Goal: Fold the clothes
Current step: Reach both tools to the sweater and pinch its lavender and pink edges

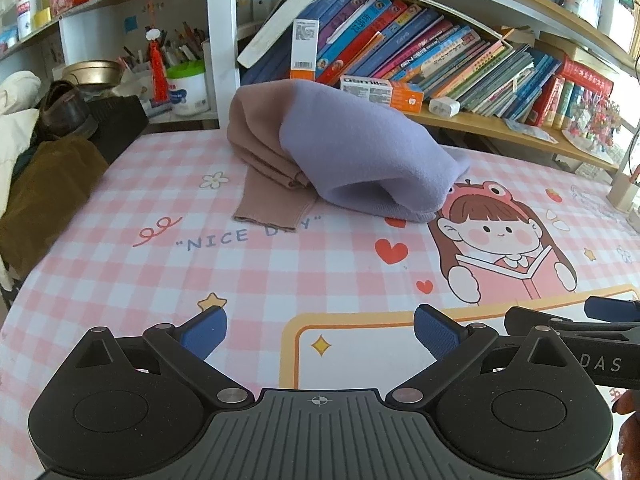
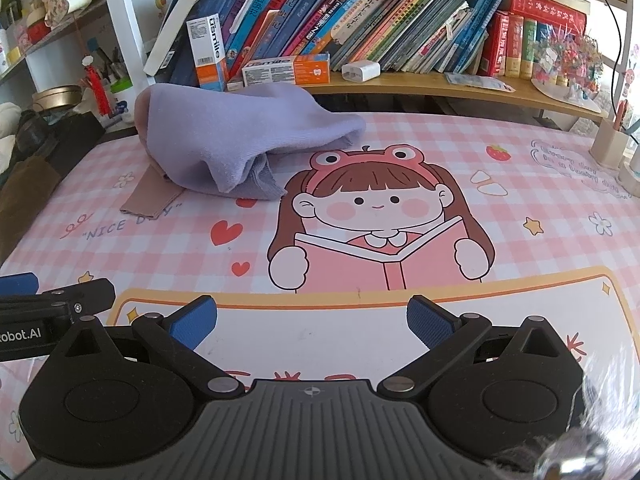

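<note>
Right now both hand-held grippers sit low at the near edge of the worktop point(image 2: 520, 152), side by side and empty. The left hand-held gripper point(image 1: 320, 334) has its blue-padded fingers point(image 1: 434, 330) spread wide, with nothing between them but the pink checked mat point(image 1: 120, 272) below. The right hand-held gripper point(image 2: 312, 322) is spread just as wide, its pads point(image 2: 430, 326) over the yellow-framed white panel printed on the mat. Each one shows at the edge of the other's view: the right one at the left wrist camera's right margin, the left one at the right wrist camera's left margin.

The clothes lie in a heap at the far side of the mat, toward its left, well apart from both grippers. A lilac garment point(image 1: 360, 148) lies bunched on top, one rolled end opening toward the cameras. Under it and to its left is a tan garment point(image 1: 260, 152), with one flat ribbed end point(image 1: 272, 208) reaching forward over the printed words "NICE DAY". The lilac piece's right edge touches the frog hat of the printed cartoon girl point(image 2: 380, 216), who reads a book.

Behind the heap a shelf point(image 2: 420, 84) carries a leaning row of books point(image 2: 360, 20), two toothpaste boxes point(image 2: 288, 68) and a white charger point(image 2: 360, 70). At the far left of the left wrist view a brown cloth point(image 1: 44, 192) hangs beside the worktop.
</note>
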### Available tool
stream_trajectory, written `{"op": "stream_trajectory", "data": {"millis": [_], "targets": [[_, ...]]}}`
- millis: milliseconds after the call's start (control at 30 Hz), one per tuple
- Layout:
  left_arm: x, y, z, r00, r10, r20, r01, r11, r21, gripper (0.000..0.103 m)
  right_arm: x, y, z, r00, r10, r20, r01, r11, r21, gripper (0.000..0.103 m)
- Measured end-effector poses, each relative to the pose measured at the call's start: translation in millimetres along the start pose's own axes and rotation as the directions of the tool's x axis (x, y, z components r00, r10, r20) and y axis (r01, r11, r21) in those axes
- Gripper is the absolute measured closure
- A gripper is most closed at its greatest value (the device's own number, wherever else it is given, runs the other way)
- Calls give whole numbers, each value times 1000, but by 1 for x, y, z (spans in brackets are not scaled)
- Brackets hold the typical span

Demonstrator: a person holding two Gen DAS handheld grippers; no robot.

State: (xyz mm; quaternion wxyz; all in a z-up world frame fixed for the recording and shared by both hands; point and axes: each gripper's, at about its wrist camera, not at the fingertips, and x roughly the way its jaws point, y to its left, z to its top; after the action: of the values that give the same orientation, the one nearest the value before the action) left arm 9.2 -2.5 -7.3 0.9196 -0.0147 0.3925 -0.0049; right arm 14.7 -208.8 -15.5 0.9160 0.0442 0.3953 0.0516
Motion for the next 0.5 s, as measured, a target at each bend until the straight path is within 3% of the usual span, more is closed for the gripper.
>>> {"op": "stream_trajectory", "data": {"millis": [500], "targets": [[7,-15,-5,999,20,-38,-18,999,48,2,7,-15,-8,999,10,-36,-8,998,58,1]]}}
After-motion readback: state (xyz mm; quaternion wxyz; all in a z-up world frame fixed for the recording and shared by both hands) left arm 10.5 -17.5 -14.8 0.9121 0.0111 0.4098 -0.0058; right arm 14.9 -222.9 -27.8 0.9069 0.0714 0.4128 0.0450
